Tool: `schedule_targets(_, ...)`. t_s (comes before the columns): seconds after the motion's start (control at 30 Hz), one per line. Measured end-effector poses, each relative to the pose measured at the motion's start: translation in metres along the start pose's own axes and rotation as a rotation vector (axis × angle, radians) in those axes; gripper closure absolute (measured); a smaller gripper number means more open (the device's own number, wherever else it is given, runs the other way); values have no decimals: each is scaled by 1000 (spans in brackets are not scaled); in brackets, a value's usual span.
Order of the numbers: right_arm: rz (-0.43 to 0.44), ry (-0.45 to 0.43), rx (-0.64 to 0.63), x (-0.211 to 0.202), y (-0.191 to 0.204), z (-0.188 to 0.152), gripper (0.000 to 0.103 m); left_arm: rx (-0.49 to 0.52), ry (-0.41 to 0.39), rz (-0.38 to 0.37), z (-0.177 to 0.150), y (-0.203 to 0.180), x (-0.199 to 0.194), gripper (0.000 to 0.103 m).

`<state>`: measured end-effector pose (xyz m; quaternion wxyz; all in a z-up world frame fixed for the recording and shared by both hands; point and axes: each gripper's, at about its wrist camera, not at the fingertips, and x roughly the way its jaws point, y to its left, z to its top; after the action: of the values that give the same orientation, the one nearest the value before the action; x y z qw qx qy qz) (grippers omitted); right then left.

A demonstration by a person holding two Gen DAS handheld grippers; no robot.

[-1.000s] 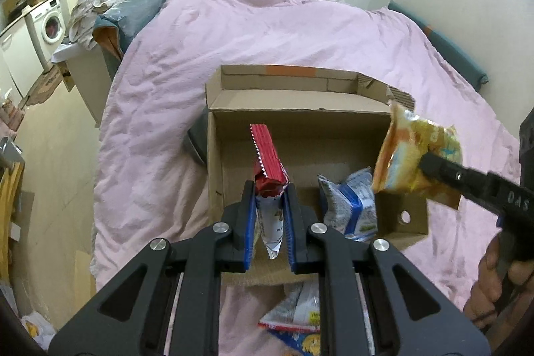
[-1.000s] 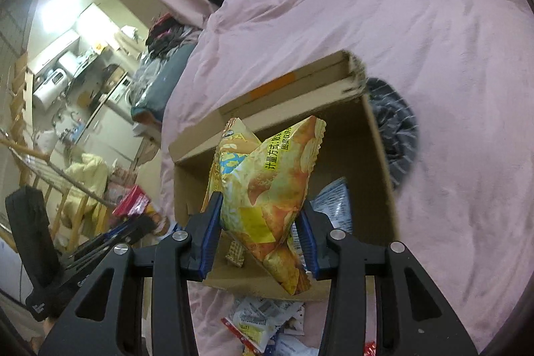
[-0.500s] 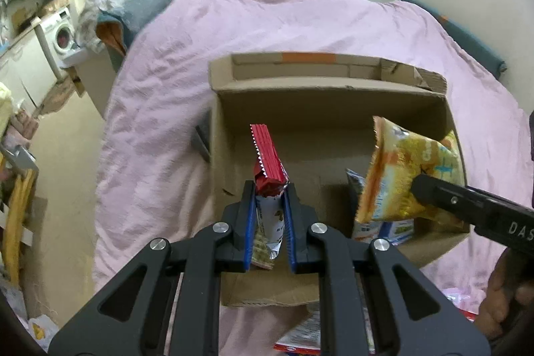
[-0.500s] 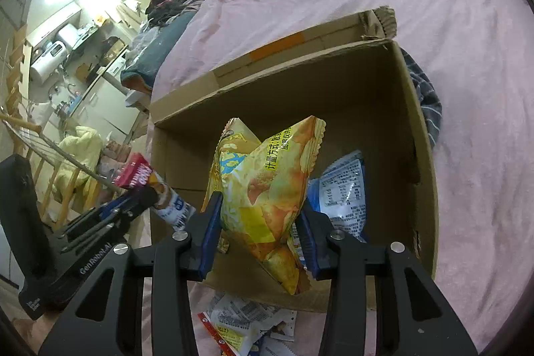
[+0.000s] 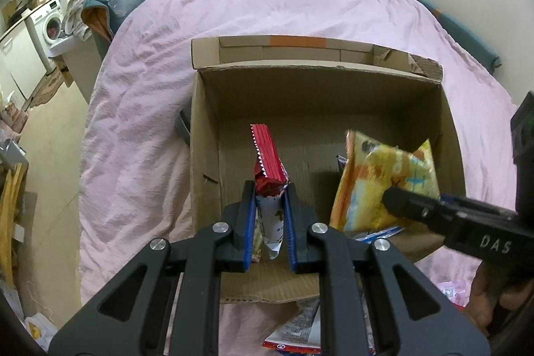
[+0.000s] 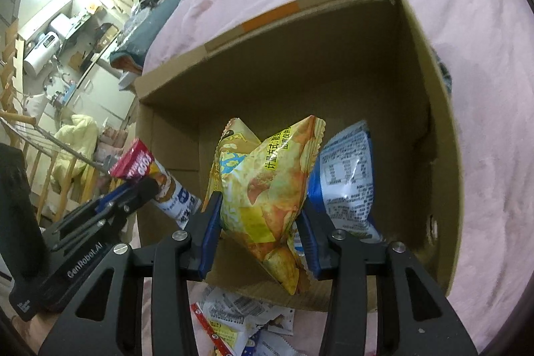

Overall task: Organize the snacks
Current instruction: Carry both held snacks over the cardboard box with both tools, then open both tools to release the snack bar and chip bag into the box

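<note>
An open cardboard box (image 5: pixel 313 79) stands on a pink bed. My left gripper (image 5: pixel 269 189) is shut on a red and white snack packet (image 5: pixel 268 162), held upright over the box's near left part. My right gripper (image 6: pixel 260 202) is shut on a yellow chip bag (image 6: pixel 267 186), low inside the box's near right side. Behind that bag, a blue and white bag (image 6: pixel 343 186) leans in the box. The right wrist view shows the left gripper (image 6: pixel 140 186) with the red packet (image 6: pixel 147 165) at the box's left wall. From the left wrist, the yellow bag (image 5: pixel 383 182) sits at the right.
Loose snack packets (image 6: pixel 240 322) lie on the pink duvet (image 5: pixel 267 12) just in front of the box. A dark striped cloth (image 6: pixel 444 79) pokes out beside one box wall. A hand (image 5: pixel 490 299) holds the right gripper. Bare floor and a washing machine (image 5: pixel 50 22) lie left of the bed.
Both grippers have come down toward the box with their packets. The yellow bag has dropped from above the right rim to inside the box.
</note>
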<state>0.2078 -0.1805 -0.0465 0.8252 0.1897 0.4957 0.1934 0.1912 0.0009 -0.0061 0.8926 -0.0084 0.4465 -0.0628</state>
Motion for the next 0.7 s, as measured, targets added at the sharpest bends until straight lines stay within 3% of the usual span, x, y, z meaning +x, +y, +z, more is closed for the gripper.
schedule_targets(0.17,-3,9,-9,-1,0,0,57,-2,19,-5,0,2,2,88)
schedule_targets(0.23,1,12,-2,-1,-1,1,56,-13,28,-10,-1,4,4,82)
schedule_targets(0.3,-3,18,-4,1,-1,1,56,-16,20,-8,-2,5,2,59)
schedule_targets(0.47,4,12,-10,0,1,3,56,-13,-22,12,-1,3,-6,30)
schedule_targets(0.7,19,-29,5,-8,-5,5,56,-18,-61,13,0,4,-13,27)
